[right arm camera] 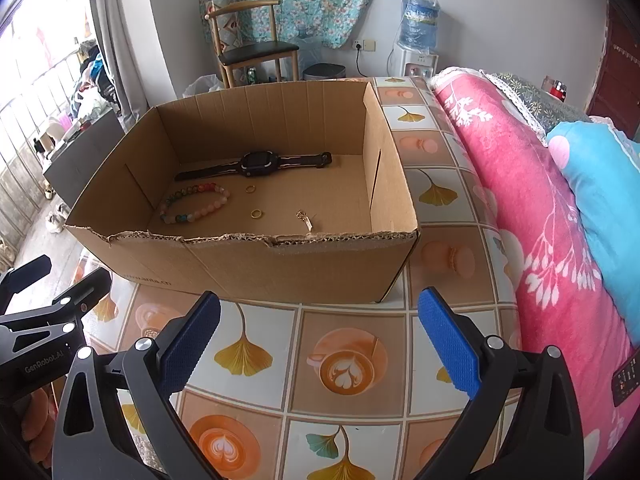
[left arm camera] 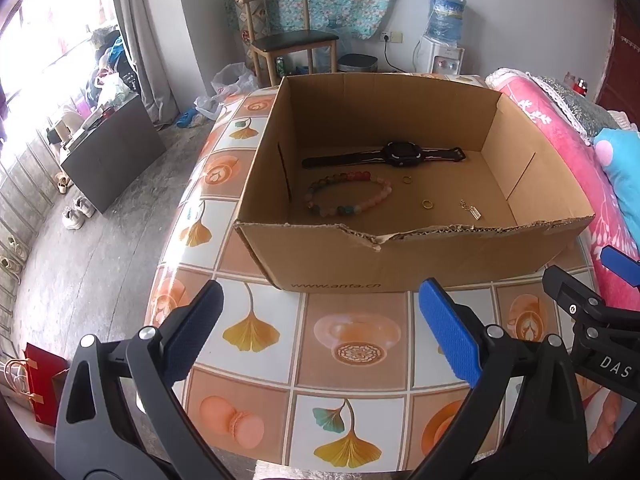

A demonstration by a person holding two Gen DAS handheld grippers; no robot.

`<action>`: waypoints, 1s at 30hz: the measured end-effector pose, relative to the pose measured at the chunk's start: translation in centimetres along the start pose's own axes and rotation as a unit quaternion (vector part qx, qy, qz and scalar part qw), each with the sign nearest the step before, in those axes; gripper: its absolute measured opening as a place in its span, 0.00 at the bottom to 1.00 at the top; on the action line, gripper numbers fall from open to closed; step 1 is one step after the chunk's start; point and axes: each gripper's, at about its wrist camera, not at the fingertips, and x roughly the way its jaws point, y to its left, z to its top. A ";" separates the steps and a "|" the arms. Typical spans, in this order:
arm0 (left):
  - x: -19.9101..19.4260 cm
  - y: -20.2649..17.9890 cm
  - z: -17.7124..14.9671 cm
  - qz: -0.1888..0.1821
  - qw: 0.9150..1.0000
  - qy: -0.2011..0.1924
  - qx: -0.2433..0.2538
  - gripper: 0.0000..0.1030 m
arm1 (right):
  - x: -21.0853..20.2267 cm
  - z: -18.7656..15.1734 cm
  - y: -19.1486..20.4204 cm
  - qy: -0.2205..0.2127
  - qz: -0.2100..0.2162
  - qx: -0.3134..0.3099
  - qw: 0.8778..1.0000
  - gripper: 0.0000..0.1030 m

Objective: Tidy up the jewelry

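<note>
An open cardboard box (left arm camera: 400,264) (right arm camera: 280,268) stands on the patterned table. Inside lie a black watch (left arm camera: 396,155) (right arm camera: 254,163), a pastel bead bracelet (left arm camera: 348,194) (right arm camera: 195,202), two gold rings (left arm camera: 427,203) (right arm camera: 256,213) and a small gold pendant (left arm camera: 474,211) (right arm camera: 305,219). My left gripper (left arm camera: 320,316) hovers open over the table in front of the box, nothing between its fingers. My right gripper (right arm camera: 320,320) is open too, empty, just before the box's near wall. Each gripper shows at the edge of the other's view.
The table's tiled cloth (left arm camera: 344,340) (right arm camera: 348,360) stretches in front of the box. A pink blanket (right arm camera: 532,208) and a blue pillow (right arm camera: 600,184) lie along the right. A remote (right arm camera: 628,380) rests at the right edge. A chair (left arm camera: 288,36) and a water dispenser (left arm camera: 442,40) stand behind.
</note>
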 end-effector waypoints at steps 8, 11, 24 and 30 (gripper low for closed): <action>0.0 0.0 0.0 0.000 1.000 0.001 0.000 0.92 | -0.1 0.0 0.1 0.000 0.001 -0.002 1.000 0.94; 0.0 -0.1 0.0 0.001 1.000 0.000 0.001 0.92 | -0.1 0.0 0.1 0.000 0.001 0.000 1.000 0.94; 0.0 0.1 -0.1 0.001 1.000 0.000 0.000 0.92 | -0.1 0.0 0.1 0.000 0.002 -0.002 1.000 0.94; 0.0 0.2 -0.2 0.002 1.000 0.000 0.000 0.92 | -0.1 0.0 0.1 0.000 0.002 -0.002 1.000 0.94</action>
